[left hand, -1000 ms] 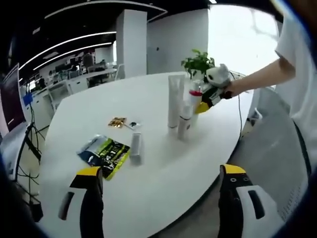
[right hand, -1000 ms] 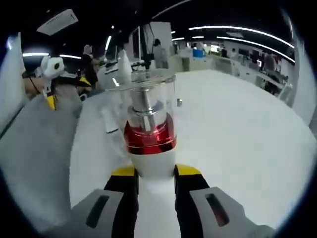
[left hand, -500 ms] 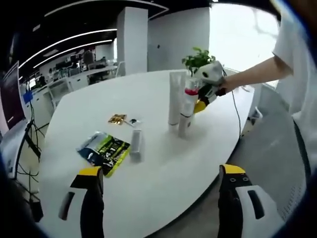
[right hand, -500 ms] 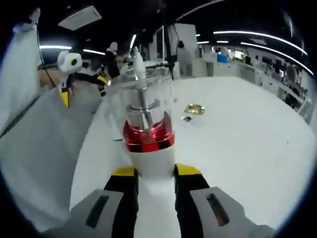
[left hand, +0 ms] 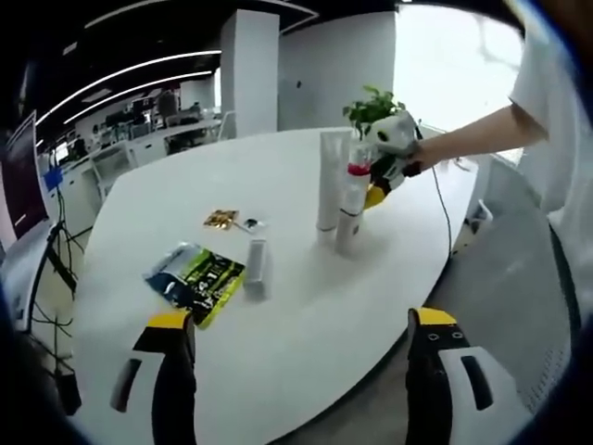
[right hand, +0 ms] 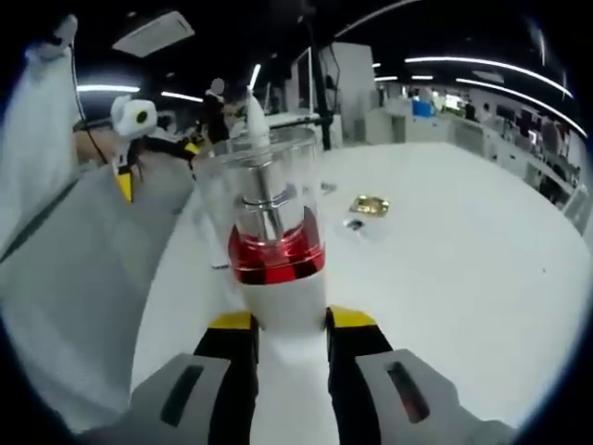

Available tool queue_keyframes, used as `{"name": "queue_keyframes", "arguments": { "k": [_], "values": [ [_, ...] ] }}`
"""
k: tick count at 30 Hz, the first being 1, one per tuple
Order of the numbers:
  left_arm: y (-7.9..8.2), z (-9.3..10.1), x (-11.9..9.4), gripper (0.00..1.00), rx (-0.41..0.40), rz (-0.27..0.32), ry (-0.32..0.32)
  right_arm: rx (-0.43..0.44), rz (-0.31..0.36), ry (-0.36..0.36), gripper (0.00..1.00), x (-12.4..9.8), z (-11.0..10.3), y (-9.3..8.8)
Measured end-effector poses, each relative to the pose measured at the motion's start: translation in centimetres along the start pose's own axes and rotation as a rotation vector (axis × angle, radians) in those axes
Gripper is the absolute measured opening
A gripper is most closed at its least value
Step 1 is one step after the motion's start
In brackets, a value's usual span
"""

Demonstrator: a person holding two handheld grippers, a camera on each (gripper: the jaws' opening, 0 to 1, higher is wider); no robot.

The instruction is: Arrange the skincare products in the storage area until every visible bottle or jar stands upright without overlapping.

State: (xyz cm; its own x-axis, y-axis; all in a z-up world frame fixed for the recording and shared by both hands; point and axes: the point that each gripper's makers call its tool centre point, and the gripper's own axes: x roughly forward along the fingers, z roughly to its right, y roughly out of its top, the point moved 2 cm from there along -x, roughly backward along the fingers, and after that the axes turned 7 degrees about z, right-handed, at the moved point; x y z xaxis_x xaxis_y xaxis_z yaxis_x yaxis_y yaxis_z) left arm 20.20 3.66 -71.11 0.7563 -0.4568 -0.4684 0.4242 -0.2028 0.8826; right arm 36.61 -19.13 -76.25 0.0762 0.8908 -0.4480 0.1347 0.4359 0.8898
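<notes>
White oval table (left hand: 306,306), right gripper (right hand: 280,336) clamped on pump bottle (right hand: 275,255) near right edge.
Bottle upright, just beside tall tube (left hand: 329,181); another tube (left hand: 256,269) flat at centre beside green pouch (left hand: 196,281). Left gripper (left hand: 295,357) open above near edge; broad bare tabletop beyond.

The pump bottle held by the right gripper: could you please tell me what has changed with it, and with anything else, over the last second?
The right gripper, shut on the pump bottle, tipped it from leaning to upright and set it beside the tall tube. It has not let go. The lying tube, green packet and gold sachet stayed put, and the left gripper stayed open, hovering near the table edge.
</notes>
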Motion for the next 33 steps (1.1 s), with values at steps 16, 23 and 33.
{"name": "queue_keyframes", "arguments": {
  "k": [16,23,33],
  "values": [
    [0.4,0.2,-0.1,0.86,0.012,0.015,-0.006,0.109,-0.029,-0.151,0.36,-1.3,-0.5,-0.1],
    [0.4,0.2,-0.2,0.84,0.023,0.015,-0.011,0.177,0.040,-0.314,0.37,-2.6,-1.3,0.6],
    [0.9,0.0,-0.4,0.83,0.010,0.041,0.003,0.202,0.145,-0.516,0.57,-6.3,-2.9,1.7]
  ]
}}
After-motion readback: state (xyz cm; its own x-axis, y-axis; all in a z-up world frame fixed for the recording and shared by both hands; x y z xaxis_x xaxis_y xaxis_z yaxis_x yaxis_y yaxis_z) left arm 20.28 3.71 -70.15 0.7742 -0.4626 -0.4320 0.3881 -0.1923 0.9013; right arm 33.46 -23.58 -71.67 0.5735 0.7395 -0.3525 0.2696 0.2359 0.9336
